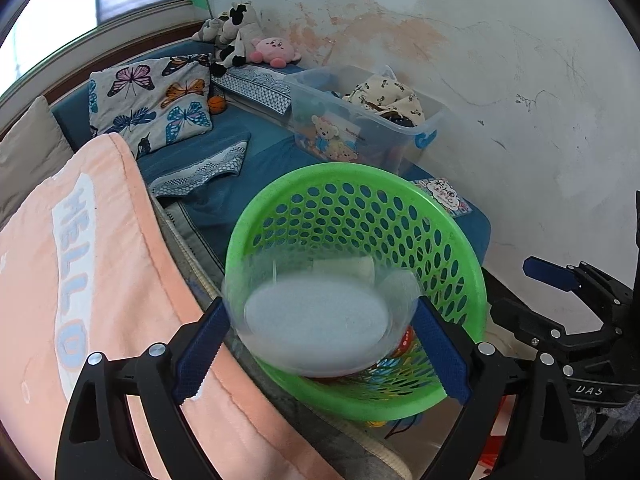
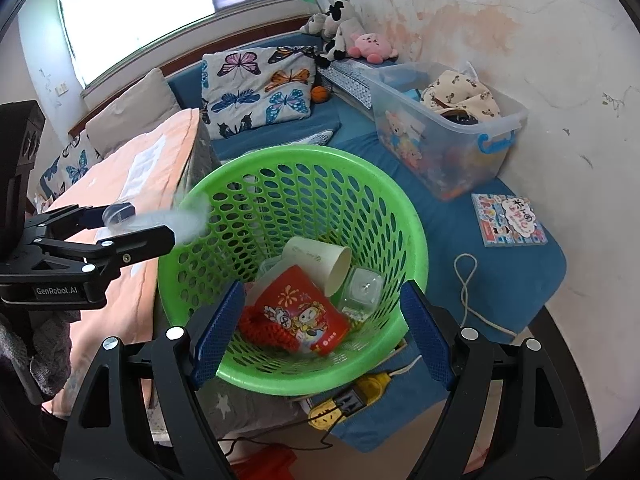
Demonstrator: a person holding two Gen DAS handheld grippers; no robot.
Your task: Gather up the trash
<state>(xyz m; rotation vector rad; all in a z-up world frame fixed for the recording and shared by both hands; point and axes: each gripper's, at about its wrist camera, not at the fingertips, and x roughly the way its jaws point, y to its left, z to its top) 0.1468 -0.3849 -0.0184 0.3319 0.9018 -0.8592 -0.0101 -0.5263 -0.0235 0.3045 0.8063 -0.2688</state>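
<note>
Bright window (image 2: 136,4) daylight; fisheye-warped edges; held clear cup (image 1: 320,316) motion-blurred.

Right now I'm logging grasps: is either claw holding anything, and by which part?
The left claw grips a clear plastic cup across its side walls, above the green basket. The right claw is open and holds nothing.

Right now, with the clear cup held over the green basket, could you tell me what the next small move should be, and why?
Probably open the left gripper and let the clear plastic cup drop. The cup sits between its pads over the green basket, which already holds a paper cup and a red packet; the right gripper is empty.
</note>
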